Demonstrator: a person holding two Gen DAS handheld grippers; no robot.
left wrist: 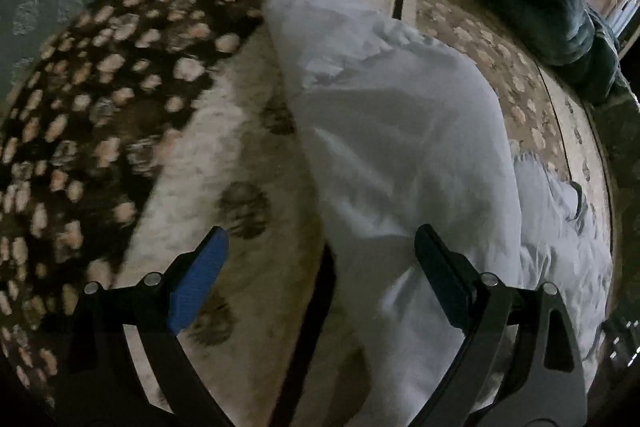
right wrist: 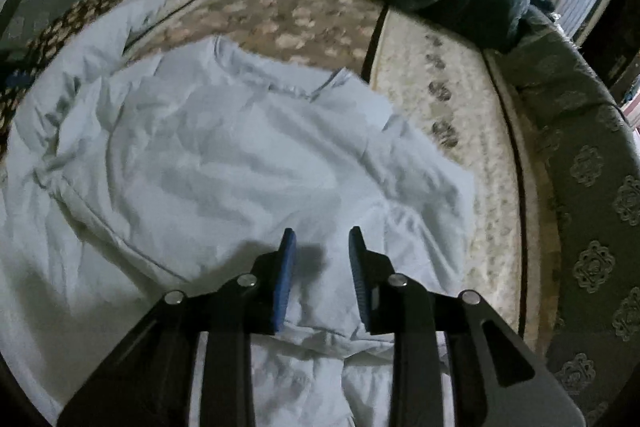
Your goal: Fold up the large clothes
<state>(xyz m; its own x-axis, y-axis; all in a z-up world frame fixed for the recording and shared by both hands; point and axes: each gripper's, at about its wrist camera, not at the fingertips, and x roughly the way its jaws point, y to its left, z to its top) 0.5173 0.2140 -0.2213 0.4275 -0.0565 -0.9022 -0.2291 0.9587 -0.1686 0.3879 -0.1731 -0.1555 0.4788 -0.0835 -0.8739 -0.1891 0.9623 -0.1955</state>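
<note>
- Right hand-held gripper hangs part-closed over our white garment, clasping nothing.
- Left hand-held gripper gapes beside its bunched edge.
- Garment sprawls wrinkled on the bed (folding barely begun, we judge).

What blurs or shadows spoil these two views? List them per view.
Left wrist view: dim light, motion smear across the spotted blanket, strong fisheye bending at the rim. Right wrist view: sharper on the white shirt, where the right gripper casts a dark shadow; bright overexposed patch at the top right.
</note>
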